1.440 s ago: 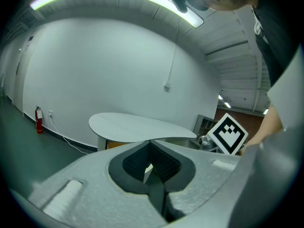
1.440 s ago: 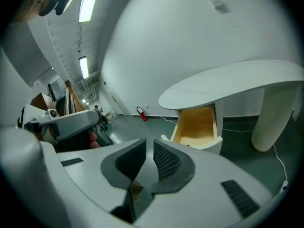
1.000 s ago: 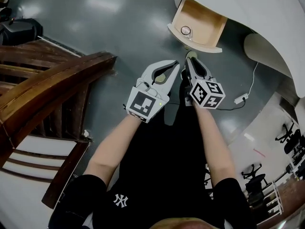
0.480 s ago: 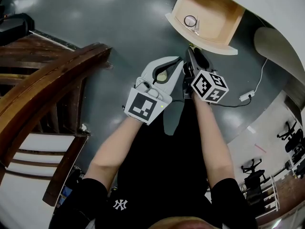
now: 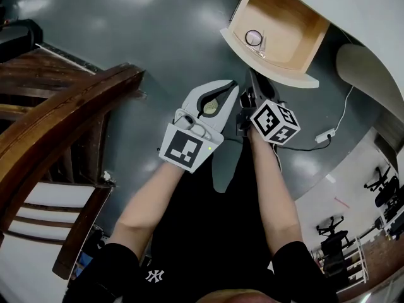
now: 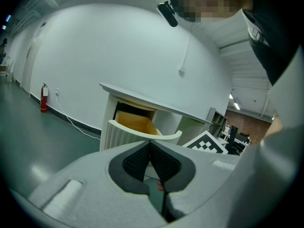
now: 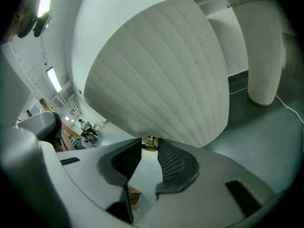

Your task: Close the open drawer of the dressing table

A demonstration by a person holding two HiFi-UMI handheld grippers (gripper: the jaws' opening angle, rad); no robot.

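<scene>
Both grippers lower than before, drawer (image 5: 287, 24) larger in head view, open at far right. I hold left gripper (image 6: 150, 145) clenched, empty. Right gripper (image 7: 149, 152) nearer: jaws closing around brass knob (image 7: 150, 143) on drawer front (image 7: 161, 80), pads not yet pressing. Push direction: far-right, into dressing table (image 5: 353, 11).

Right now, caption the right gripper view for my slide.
Right gripper, jaws closing, brass knob of the drawer between their tips.
</scene>
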